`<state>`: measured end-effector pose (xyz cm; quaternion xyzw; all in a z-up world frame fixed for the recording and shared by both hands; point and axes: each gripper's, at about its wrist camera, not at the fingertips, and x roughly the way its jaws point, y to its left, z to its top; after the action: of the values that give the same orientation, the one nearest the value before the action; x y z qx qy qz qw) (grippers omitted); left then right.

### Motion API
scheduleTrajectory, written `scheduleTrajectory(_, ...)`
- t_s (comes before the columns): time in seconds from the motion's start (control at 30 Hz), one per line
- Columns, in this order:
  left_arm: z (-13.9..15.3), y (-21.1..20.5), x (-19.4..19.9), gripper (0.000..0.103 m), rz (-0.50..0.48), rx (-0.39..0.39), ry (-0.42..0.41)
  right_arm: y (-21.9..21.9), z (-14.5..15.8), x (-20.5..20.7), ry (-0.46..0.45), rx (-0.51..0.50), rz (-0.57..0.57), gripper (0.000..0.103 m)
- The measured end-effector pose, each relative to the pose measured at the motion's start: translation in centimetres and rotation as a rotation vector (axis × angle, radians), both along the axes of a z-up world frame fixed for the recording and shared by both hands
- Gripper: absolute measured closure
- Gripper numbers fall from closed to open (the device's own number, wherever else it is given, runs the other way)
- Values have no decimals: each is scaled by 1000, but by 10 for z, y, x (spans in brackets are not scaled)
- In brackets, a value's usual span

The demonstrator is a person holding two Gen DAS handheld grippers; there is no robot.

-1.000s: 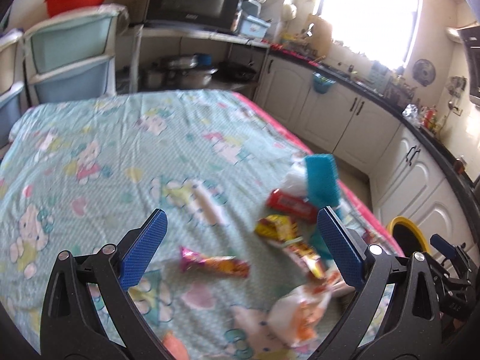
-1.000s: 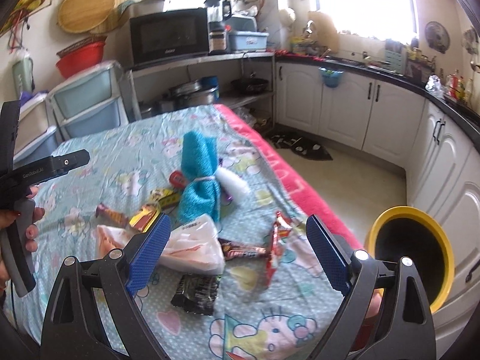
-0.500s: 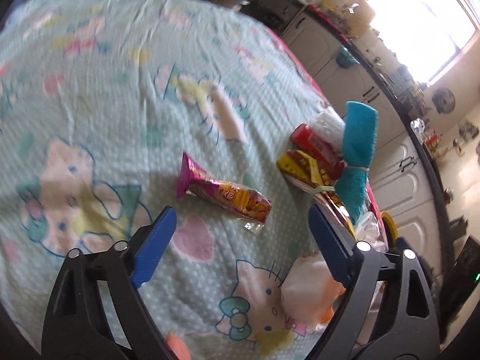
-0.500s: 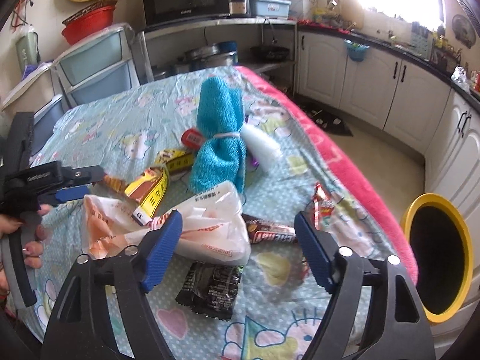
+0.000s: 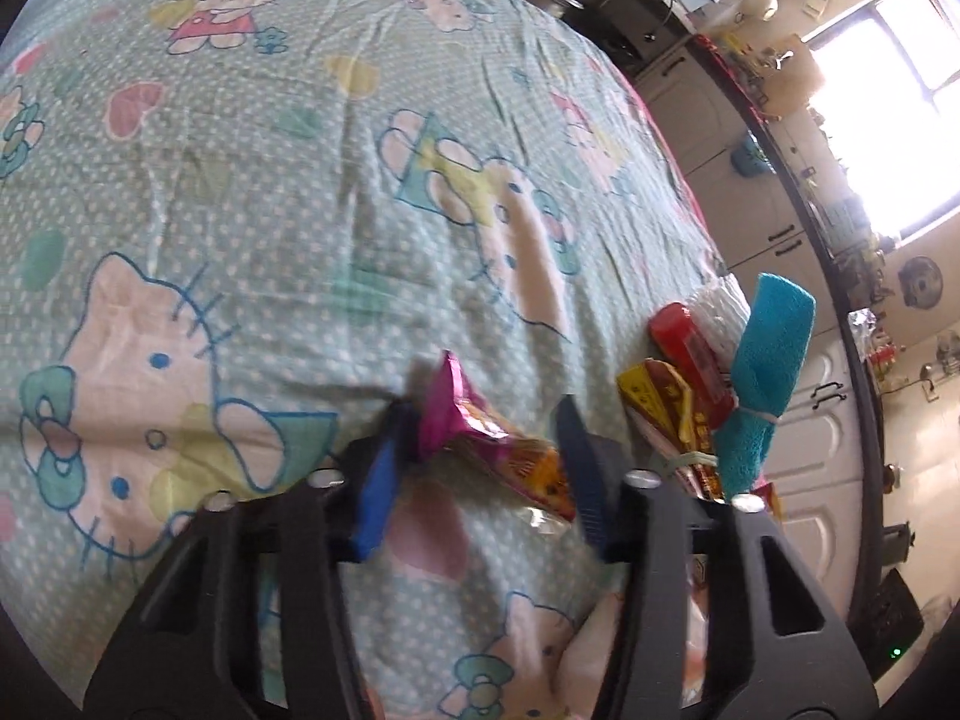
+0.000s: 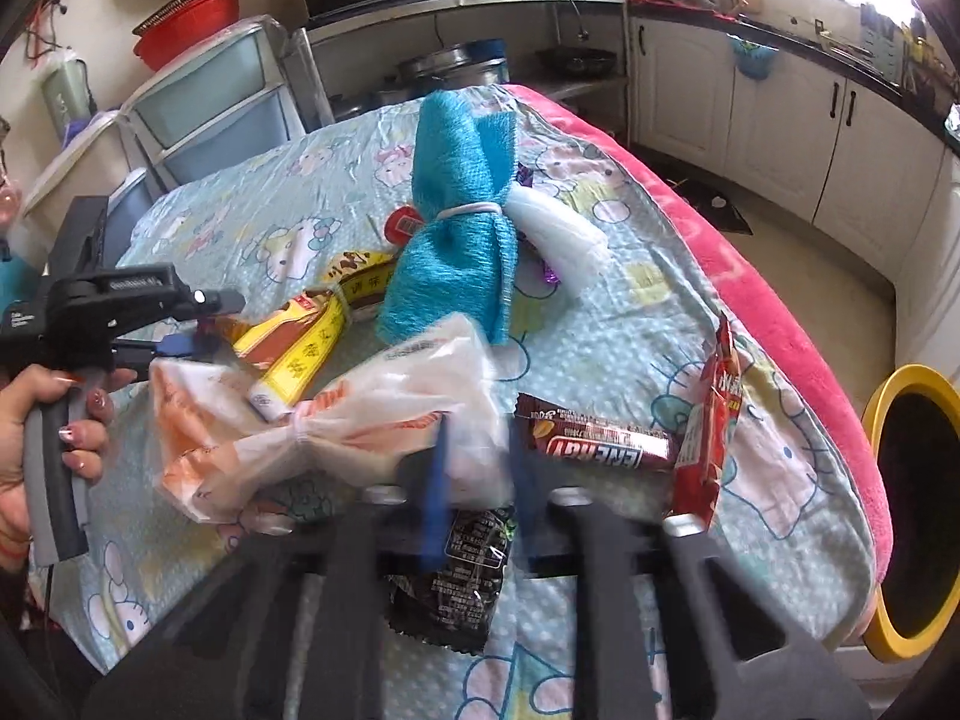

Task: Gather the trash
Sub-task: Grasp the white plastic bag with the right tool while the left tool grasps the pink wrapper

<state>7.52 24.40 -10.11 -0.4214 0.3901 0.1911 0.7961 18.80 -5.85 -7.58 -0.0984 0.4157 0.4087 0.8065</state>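
Observation:
A pink and orange snack wrapper [image 5: 498, 450] lies on the Hello Kitty sheet [image 5: 240, 192]. My left gripper [image 5: 485, 420] is closing, and its pads press the wrapper from both sides. In the right wrist view a crumpled white and orange plastic bag [image 6: 336, 420] sits among the trash. My right gripper [image 6: 480, 438] is closing on the bag's right end, pinching it. The left gripper [image 6: 180, 312] also shows at that view's left edge, held by a hand [image 6: 54, 420].
A teal cloth bundle [image 6: 456, 228] stands behind the bag. Around it lie a yellow and brown packet [image 6: 312, 330], a brown energy bar [image 6: 600, 444], a red wrapper [image 6: 714, 408] and a black wrapper [image 6: 462, 576]. A yellow-rimmed bin [image 6: 918, 516] stands on the floor at the right.
Both grippers came down toward the sheet and their jaws went from wide to narrow. The left one rolled and closed around the pink wrapper, the right one around the white bag.

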Motion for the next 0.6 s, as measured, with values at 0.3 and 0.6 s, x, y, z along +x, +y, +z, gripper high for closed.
scheduleTrajectory(0.3,2,3,-8,80,-17,-3,-27,-7,16,-15,-75,24,29,97)
scheduleTrajectory(0.6,33,0,-30,89,-51,80,-105,-13,38,-27,-133,55,43,98)
